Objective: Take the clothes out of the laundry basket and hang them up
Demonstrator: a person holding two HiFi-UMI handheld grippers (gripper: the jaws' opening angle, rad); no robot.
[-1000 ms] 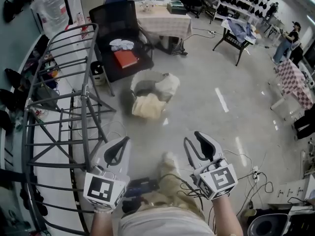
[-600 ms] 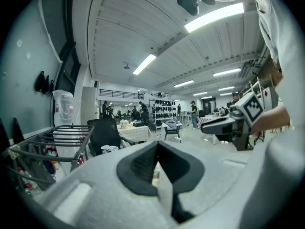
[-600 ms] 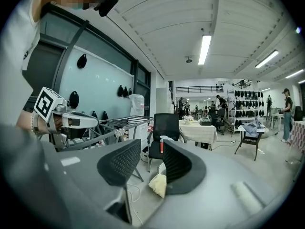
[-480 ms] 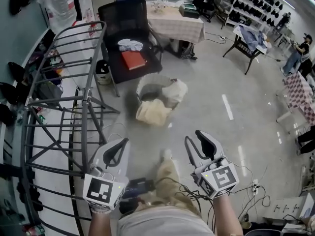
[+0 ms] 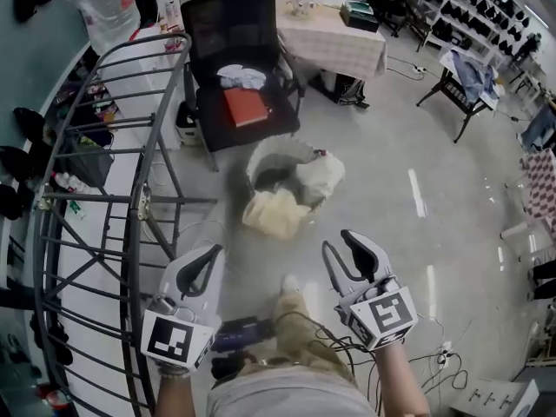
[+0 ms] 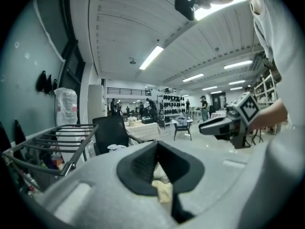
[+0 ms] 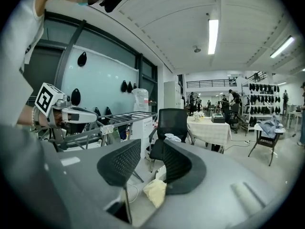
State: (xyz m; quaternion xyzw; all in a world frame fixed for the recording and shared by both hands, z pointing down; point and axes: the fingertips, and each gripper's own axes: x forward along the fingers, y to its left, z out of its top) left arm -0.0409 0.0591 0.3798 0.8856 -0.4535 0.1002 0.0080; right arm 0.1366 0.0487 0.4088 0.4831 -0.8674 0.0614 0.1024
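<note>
A round laundry basket [image 5: 263, 152] stands on the floor ahead. A white garment [image 5: 320, 177] hangs over its right rim and a pale yellow garment [image 5: 276, 213] spills out at its front. The yellow garment [image 7: 155, 191] also shows below the jaws in the right gripper view. The grey metal drying rack [image 5: 95, 198] runs along the left. My left gripper [image 5: 205, 261] is shut with nothing in it and hangs well short of the basket. My right gripper [image 5: 347, 252] is open and empty, level with the left one.
A black office chair [image 5: 239, 68] with a red book [image 5: 246, 107] and a white cloth [image 5: 242, 76] stands behind the basket. A cloth-covered table [image 5: 334, 42] is further back. Cables [image 5: 439, 354] lie on the floor at lower right. A folding stand [image 5: 469, 81] is far right.
The basket, chair and rack have slid down and to the right in the head view as the person comes nearer. Both grippers keep their pose and jaw width.
</note>
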